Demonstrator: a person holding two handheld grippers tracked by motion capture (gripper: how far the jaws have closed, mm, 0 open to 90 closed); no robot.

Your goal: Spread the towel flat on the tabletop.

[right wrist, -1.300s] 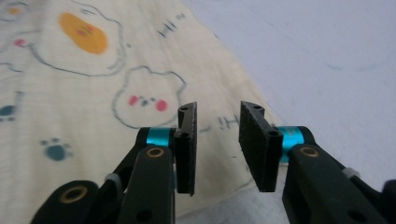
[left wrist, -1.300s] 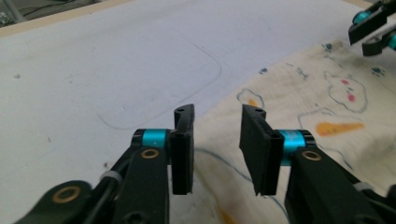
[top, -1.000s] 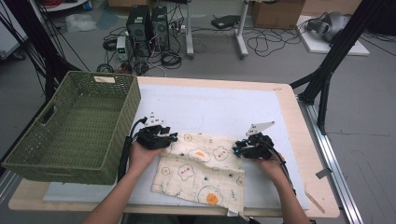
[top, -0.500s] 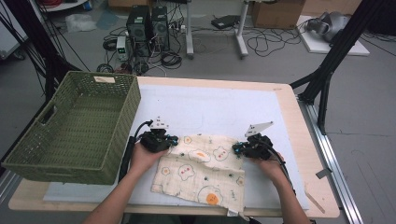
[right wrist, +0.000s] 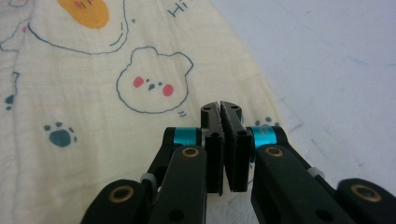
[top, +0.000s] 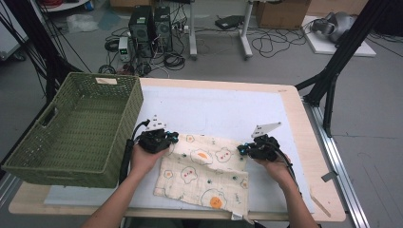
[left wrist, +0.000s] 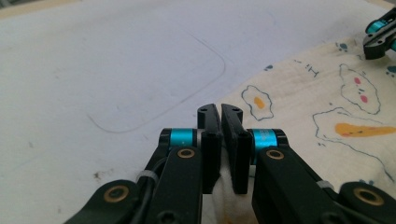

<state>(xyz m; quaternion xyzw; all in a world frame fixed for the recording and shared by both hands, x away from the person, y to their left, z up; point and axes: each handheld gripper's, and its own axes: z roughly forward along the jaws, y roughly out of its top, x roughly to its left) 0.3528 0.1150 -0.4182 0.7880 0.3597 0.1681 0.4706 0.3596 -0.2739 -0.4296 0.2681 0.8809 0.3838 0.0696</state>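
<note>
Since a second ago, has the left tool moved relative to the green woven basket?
Yes. The left tool has shifted slightly farther up the table beside the green woven basket, its jaws closing on the cream printed cloth.

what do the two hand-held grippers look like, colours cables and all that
Both are black. The left hand-held gripper and right hand-held gripper each have two flat black jaws on linked black arms, with cyan collars at the jaw pivots and brass-coloured rivets. Each carries a grey three-cornered plate on top, and a black cable trails back along the forearm. The forearms are bare, with no sleeves in sight.

Cream egg-print cloth (top: 204, 175); green basket (top: 76, 128), maybe wicker.
</note>
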